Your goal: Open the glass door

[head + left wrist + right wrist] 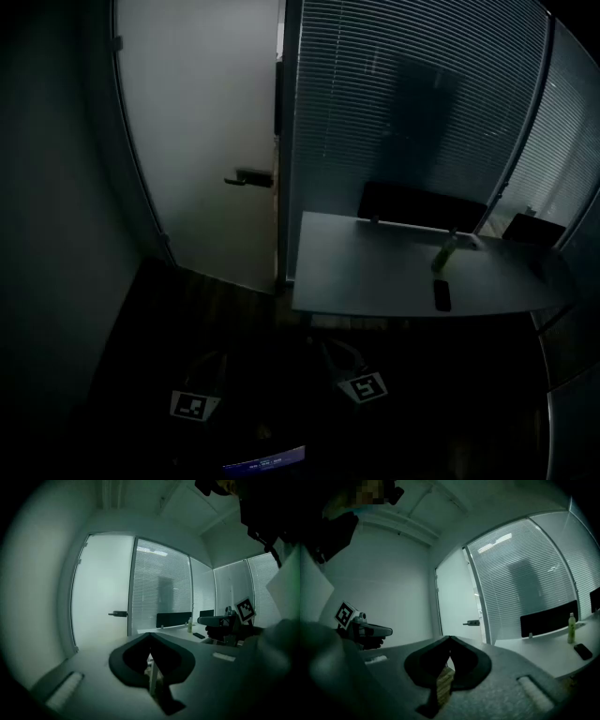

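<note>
Glass, frosted and pale, fills the door (202, 131), which stands shut at the far side of the room, beyond the left end of the bench (375, 272). Its dark lever handle (248, 177) sits at the door's right edge, close against the upright post (281, 141). Two small fittings (117, 42) on the left edge look like hinges, so I judge the door swings about that side and the handle is the place to work.

Right of the post runs a glass wall with blinds (412, 103). The bench's far edge lies just beside it, so the bench's left corner narrows the approach from the right. Dark floor (216, 309) runs on to the door, with a plain wall (56, 234) closing the left side, which leaves a lane straight ahead. A bottle (442, 255) and a phone (442, 294) lie toward the bench's right end, the phone at the near edge, both well apart from the door.

The left hand-held gripper (150, 633) has its jaws closed together on nothing. The right hand-held gripper (450, 637) likewise shows its tips meeting, empty. Both are held low, aimed toward the door and well short of the handle, so the task looks unbegun. The jaws would need to part before taking the lever.
</note>
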Action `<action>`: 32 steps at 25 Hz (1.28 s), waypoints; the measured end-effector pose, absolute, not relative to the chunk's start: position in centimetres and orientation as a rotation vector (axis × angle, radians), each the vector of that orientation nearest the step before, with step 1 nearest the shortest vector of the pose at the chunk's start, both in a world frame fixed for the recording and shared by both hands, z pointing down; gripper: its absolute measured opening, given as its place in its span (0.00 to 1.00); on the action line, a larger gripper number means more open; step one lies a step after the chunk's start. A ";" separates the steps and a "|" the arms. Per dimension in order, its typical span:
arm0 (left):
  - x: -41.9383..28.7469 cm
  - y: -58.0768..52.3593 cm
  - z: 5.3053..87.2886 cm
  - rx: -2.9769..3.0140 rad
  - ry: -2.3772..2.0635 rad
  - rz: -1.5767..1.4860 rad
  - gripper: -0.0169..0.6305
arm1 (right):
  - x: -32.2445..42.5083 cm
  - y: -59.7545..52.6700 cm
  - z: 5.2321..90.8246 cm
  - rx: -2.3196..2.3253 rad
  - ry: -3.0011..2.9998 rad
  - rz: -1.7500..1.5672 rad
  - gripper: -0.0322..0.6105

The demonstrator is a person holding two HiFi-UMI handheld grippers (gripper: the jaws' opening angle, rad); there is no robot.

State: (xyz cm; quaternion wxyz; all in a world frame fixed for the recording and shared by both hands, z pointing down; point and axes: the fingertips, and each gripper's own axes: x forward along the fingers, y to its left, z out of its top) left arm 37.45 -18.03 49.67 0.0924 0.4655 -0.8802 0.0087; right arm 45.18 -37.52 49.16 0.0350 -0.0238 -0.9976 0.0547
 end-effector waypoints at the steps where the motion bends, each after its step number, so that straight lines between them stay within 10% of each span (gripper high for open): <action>1: 37.0 -18.1 49.5 1.386 -2.611 0.027 0.03 | 44.7 -37.5 49.1 -0.069 -3.065 0.168 0.05; 32: 22.4 -17.5 50.8 1.477 -2.583 0.059 0.03 | 30.5 -34.9 51.0 0.006 -3.013 0.189 0.05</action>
